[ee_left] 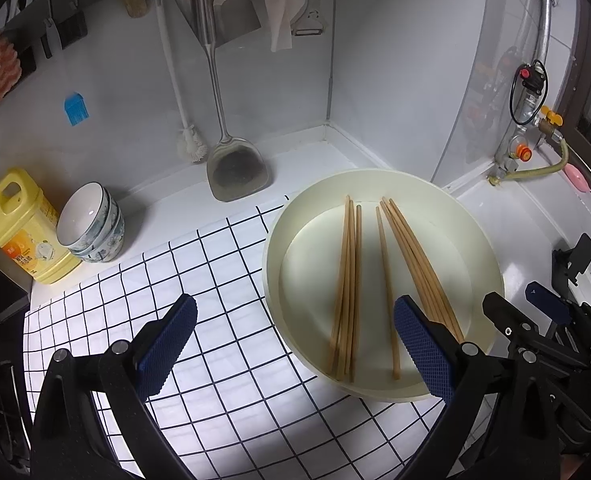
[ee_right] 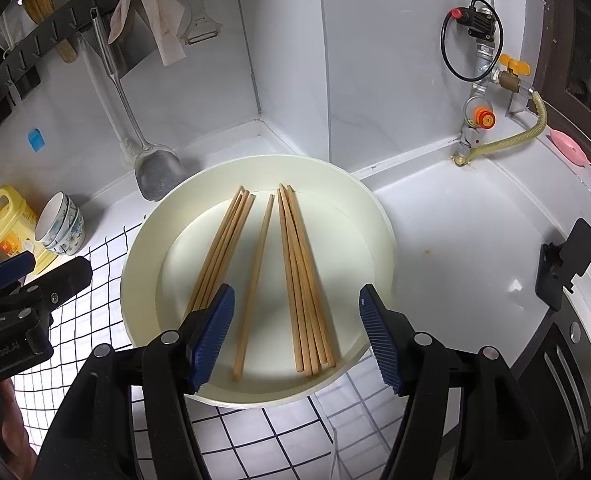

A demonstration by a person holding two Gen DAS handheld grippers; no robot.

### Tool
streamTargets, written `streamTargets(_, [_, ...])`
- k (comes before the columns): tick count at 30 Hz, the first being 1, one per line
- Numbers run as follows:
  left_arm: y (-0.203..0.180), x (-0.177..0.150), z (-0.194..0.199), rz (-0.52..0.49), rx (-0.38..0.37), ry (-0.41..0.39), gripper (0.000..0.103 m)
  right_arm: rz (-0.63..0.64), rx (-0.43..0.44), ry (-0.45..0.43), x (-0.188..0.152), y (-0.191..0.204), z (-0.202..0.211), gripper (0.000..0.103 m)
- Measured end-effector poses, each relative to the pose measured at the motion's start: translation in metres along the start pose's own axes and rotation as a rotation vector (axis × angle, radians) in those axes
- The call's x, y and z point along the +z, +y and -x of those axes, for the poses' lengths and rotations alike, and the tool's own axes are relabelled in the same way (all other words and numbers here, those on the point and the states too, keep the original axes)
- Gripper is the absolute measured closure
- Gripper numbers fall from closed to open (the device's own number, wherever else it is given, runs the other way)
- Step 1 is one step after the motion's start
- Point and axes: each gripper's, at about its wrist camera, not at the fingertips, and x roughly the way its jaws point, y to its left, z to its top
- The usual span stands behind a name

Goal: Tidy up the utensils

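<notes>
Chopsticks (ee_right: pixel 255 272) lie in basin (ee_right: pixel 379 216) on mat (ee_left: pixel 215 280).

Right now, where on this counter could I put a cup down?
Bare counter lies right of the cream dish, up to the gas pipe and black clip. The checked mat is open between dish and stacked bowls. Chopsticks fill the dish; the bowls and yellow jug crowd the left corner.

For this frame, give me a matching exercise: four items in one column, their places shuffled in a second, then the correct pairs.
Items:
1. chopsticks
2. stacked bowls
3. metal spatula
4. pink dish

Places:
A. on the ledge past the gas hose
B. hanging against the back wall
C. inside the cream basin
D. beside the yellow detergent bottle

Pairs: 1-C, 2-D, 3-B, 4-A
</notes>
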Motion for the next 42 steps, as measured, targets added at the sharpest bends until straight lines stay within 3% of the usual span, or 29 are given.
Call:
streamTargets(17, [0.0033, 0.0007, 0.0013, 0.008, 0.023, 0.013, 0.006, 0.002, -0.001, 0.003, -0.0008, 0.0000, 0.0016, 0.040])
streamTargets(23, [0.0034, 0.0002, -0.0053, 0.013, 0.014, 0.053, 0.006, 0.004, -0.001, 0.005, -0.0004, 0.0002, 0.0012, 0.040])
streamTargets(42, [0.0045, -0.0016, -0.0046, 0.025, 0.027, 0.045, 0.006, 0.004, -0.003, 0.008, -0.0026, 0.0006, 0.0009, 0.039])
